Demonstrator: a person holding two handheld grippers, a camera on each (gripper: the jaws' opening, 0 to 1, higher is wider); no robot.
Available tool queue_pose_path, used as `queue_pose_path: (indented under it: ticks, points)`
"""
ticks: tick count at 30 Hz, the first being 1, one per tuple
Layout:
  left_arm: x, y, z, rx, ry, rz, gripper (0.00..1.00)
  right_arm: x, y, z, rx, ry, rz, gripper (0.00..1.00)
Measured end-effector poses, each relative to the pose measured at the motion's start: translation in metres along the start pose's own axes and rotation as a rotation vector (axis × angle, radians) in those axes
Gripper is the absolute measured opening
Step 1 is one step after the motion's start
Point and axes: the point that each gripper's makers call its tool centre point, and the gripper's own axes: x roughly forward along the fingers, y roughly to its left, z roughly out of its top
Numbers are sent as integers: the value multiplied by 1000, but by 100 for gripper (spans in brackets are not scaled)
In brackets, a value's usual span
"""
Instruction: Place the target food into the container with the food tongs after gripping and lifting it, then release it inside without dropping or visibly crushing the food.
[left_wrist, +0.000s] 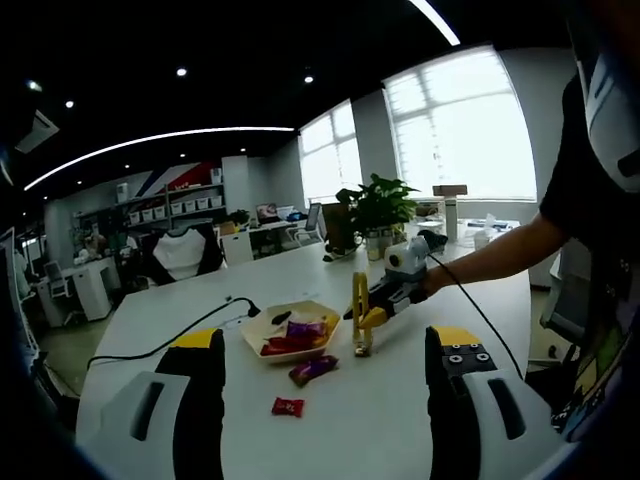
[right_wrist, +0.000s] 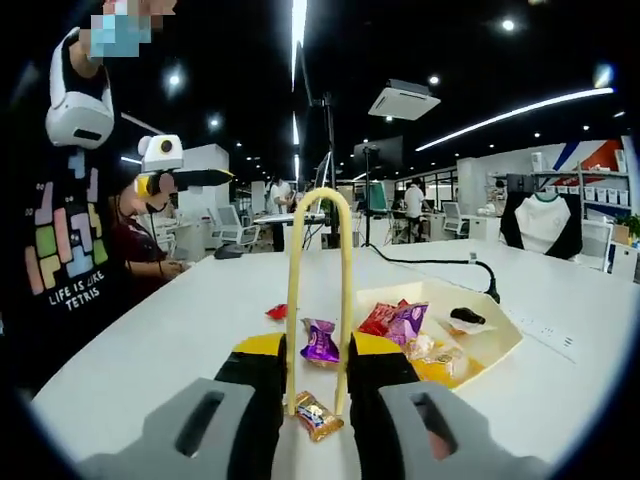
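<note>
Left gripper view: two loose candies (left_wrist: 313, 369)

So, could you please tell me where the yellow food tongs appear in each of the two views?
Left gripper view: the yellow food tongs stand tips-down on the table, right of the pale yellow tray, held by the right gripper.
Right gripper view: the tongs rise as a tall loop at centre, between this gripper's jaws.
Shared landmark: the tray of wrapped sweets.

tongs (right_wrist: 318, 290): yellow
tray (right_wrist: 492, 345): pale yellow
table (left_wrist: 420, 420): white
loose candies: purple (right_wrist: 320, 343), red (left_wrist: 287, 406)
cable (left_wrist: 165, 343): black
</note>
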Motion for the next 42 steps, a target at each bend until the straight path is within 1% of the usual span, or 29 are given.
queue_pose_path:
  ticks: [1,3,6,9,10,11,12,13,14,18,19,20,21,22,23,24,26,27,29,30,31,32,33,35,36,37,39,41,42]
  points:
    - [0,0,1,5,-1,-1,87,1,1,-3,-18,25,16,19]
    - [1,-1,4,7,-14,-4,88,1,3,-2,-16,17,36,19]
    - [1,-1,6,9,-17,-2,88,-1,2,-4,-28,33,46,19]
    - [0,-1,6,11,-16,-2,88,0,4,-4,-50,39,44,19]
    - [1,-1,6,9,-15,-2,88,-1,6,-8,-71,65,43,19]
    - [1,-1,6,8,-15,-2,88,-1,4,-7,-88,65,17,19]
    - [1,-1,6,8,-16,-2,88,-1,5,-8,-79,81,6,18]
    - [1,-1,6,9,-17,-2,88,-1,3,-8,-77,92,-20,18]
    - [2,-1,7,9,-19,-3,87,-3,-2,-9,-49,113,-75,18]
    - [3,-2,8,6,-22,-6,87,-6,-8,-11,30,130,-170,17]
    - [3,-2,8,7,-23,-8,87,-8,-15,-11,85,108,-248,17]
    - [4,-2,8,7,-24,-10,87,-10,-19,-11,91,105,-290,17]
    - [5,-3,9,6,-26,-16,87,-16,-28,-12,156,83,-411,18]
    - [5,-3,9,7,-27,-18,87,-20,-35,-13,158,72,-473,17]
    - [5,-4,10,9,-28,-19,87,-25,-41,-14,218,48,-534,17]
    - [5,-4,10,9,-28,-21,87,-29,-44,-12,238,26,-583,17]
    - [6,-4,9,7,-28,-22,87,-33,-48,-12,261,-8,-649,17]
    - [6,-4,9,6,-29,-22,87,-33,-45,-11,264,-29,-683,17]
    - [6,-4,9,2,-30,-24,87,-34,-43,-11,225,-21,-740,17]
    - [6,-4,9,1,-31,-25,87,-32,-40,-10,176,3,-756,17]
    - [6,-4,9,2,-31,-25,87,-32,-39,-10,143,23,-798,17]
    - [5,-4,10,2,-32,-27,87,-29,-36,-9,143,23,-814,17]
    - [5,-4,10,1,-34,-28,87,-29,-34,-8,126,24,-862,17]
    - [5,-4,9,-1,-34,-27,87,-29,-31,-7,119,21,-914,17]
    - [5,-3,9,-4,-32,-26,87,-31,-30,-8,124,18,-976,17]
    - [5,-3,8,-6,-33,-26,87,-26,-27,-7,134,11,-963,17]
    - [4,-3,8,-12,-35,-26,87,-25,-25,-6,128,8,-1001,18]
    - [4,-3,8,-12,-33,-29,87,-22,-24,-4,102,1,-990,22]
    - [3,-3,7,-11,-32,-31,87,-23,-26,-5,117,-9,-999,22]
